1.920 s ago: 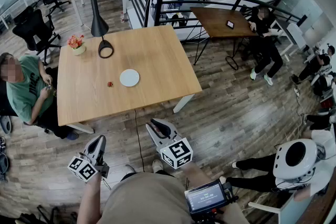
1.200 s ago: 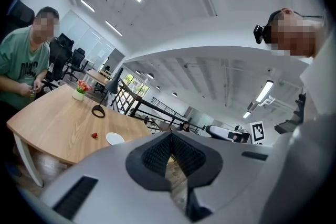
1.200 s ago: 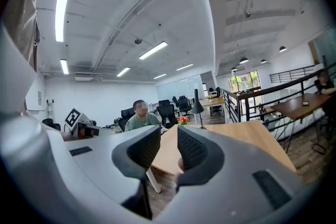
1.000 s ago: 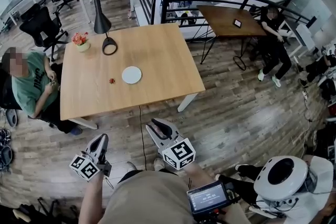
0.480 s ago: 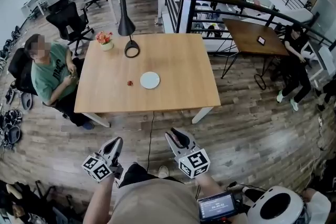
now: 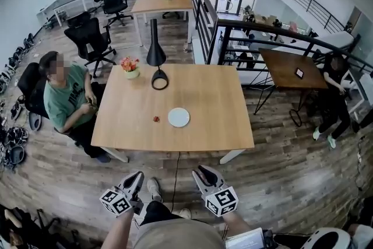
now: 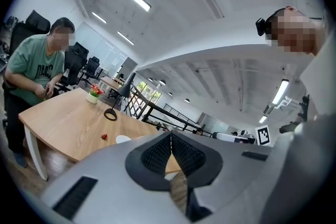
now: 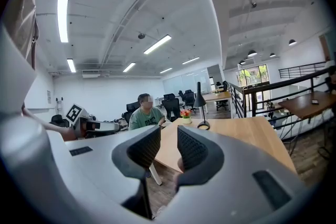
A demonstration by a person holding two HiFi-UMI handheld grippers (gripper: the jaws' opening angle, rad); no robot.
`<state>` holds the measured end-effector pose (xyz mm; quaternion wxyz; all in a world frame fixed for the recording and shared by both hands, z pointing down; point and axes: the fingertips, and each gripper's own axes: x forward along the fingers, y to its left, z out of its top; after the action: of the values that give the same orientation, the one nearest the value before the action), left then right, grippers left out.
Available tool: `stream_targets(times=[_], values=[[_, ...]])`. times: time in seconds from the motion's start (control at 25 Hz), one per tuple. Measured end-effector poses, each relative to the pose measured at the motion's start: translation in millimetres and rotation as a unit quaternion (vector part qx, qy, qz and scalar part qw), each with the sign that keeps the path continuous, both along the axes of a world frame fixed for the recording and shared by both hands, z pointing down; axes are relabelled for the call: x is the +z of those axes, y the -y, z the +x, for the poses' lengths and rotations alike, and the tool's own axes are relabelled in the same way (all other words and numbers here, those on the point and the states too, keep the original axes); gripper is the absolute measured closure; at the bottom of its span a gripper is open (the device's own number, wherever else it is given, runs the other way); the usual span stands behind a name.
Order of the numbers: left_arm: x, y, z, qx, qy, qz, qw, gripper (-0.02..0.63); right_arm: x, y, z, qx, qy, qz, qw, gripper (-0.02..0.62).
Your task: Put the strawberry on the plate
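We are standing back from the wooden table (image 6: 204, 96), holding both grippers low over the floor, well apart from it. The left gripper (image 6: 137, 176) is pressing its jaws together with nothing in them. The right gripper (image 6: 201, 171) is holding its jaws apart, and nothing is sitting between them. The little red strawberry (image 6: 156, 119) is lying on the table, near the left side of the white plate (image 6: 179, 117) but not touching it. A black lamp (image 6: 156, 54) and a pot of flowers (image 6: 130, 66) are standing farther back. A person in a green shirt (image 6: 67, 96) is sitting at the table's left side.
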<state>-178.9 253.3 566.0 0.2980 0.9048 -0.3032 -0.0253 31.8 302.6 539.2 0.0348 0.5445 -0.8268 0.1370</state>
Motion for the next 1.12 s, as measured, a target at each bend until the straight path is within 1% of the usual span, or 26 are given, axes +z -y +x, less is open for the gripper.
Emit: stream_targets(times=[0.2, 0.44, 0.68, 0.84, 1.0, 1.12], values=[[9, 63, -1, 0.020, -0.004, -0.005, 0.9998, 0.601, 11, 47, -7, 0.015, -0.010, -0.018, 1.000, 0.511], [14, 139, -2, 0.059, 0.000, -0.008, 0.9982, 0.601, 12, 117, -24, 0.031, -0.020, -0.034, 0.999, 0.511], [18, 197, -10, 0.096, -0.004, -0.009, 0.9953, 0.601, 19, 173, -41, 0.045, -0.041, -0.062, 0.996, 0.511], [29, 234, -20, 0.107, -0.010, -0.019, 0.9941, 0.601, 25, 211, -55, 0.049, -0.056, -0.075, 0.994, 0.511], [38, 264, -27, 0.118, -0.016, -0.018, 0.9927, 0.601, 36, 249, -65, 0.044, -0.084, -0.086, 0.992, 0.511], [45, 282, -34, 0.128, -0.015, -0.018, 0.9915, 0.601, 45, 272, -78, 0.038, -0.096, -0.095, 0.990, 0.511]])
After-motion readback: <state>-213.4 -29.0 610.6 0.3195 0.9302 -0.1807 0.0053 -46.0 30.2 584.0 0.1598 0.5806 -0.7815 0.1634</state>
